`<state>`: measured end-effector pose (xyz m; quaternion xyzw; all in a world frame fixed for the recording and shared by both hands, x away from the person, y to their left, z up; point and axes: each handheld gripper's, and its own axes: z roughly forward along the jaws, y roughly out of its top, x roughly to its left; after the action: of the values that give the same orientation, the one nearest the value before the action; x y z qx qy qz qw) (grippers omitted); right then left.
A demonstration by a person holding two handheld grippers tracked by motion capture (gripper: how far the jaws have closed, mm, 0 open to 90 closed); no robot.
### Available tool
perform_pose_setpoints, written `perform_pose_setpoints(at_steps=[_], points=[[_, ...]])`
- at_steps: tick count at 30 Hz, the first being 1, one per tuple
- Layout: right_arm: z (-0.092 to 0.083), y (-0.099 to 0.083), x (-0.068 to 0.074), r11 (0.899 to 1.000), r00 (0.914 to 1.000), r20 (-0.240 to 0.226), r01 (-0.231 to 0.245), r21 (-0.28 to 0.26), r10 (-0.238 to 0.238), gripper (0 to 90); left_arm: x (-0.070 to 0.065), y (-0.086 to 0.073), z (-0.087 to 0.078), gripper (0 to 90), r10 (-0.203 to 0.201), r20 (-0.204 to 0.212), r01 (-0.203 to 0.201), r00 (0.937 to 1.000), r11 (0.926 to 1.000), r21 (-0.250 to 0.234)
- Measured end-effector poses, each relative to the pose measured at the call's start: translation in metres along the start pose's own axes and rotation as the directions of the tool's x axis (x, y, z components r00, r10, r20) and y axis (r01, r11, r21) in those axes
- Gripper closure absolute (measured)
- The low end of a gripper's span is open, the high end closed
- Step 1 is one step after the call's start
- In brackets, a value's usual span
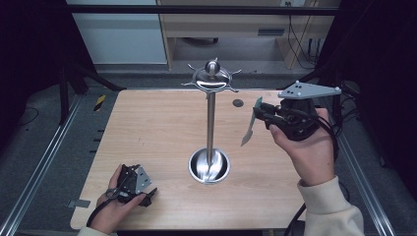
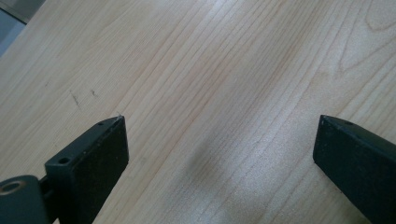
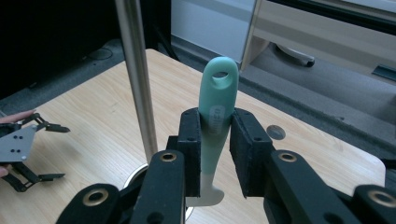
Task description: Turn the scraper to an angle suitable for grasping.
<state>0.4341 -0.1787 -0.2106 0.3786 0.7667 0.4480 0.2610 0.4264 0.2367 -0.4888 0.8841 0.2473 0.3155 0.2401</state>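
Utensil: a mint-green-handled kitchen tool (image 3: 215,123) with a hanging hole at the top of its handle, held off the table to the right of the stand; in the high view it (image 1: 250,126) hangs slanted, its pale blade end pointing down and toward the pole.
Right gripper: raised above the right side of the table (image 1: 262,114), its two black pads clamped on the green handle (the handle's looped end sticks up past the pads in the right gripper view) (image 3: 215,140).
Left gripper: resting low at the near left corner of the table (image 1: 132,184), in the person's left hand; its jaws stand wide apart with only bare wood between them (image 2: 219,140).
Stand: a polished metal pole (image 1: 211,125) rising from a round dished base (image 1: 209,166) at mid-table, topped by a ball and a ring of short hook arms (image 1: 212,77).
Table: light wood top (image 1: 152,132), with a small dark round spot (image 1: 238,103) near the far edge, right of the pole.
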Motion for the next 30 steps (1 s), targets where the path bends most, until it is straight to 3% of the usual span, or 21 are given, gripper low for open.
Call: perform_pose_setpoints(at_steps=[30], points=[[-0.006, 0.013, 0.017, 0.998, 0.9970, -0.060, 0.046, -0.054, -0.049, 74.5, 0.000, 0.000, 0.000, 3.2, 0.003, 0.004, -0.003, 1.0000, 1.0000, 0.003]])
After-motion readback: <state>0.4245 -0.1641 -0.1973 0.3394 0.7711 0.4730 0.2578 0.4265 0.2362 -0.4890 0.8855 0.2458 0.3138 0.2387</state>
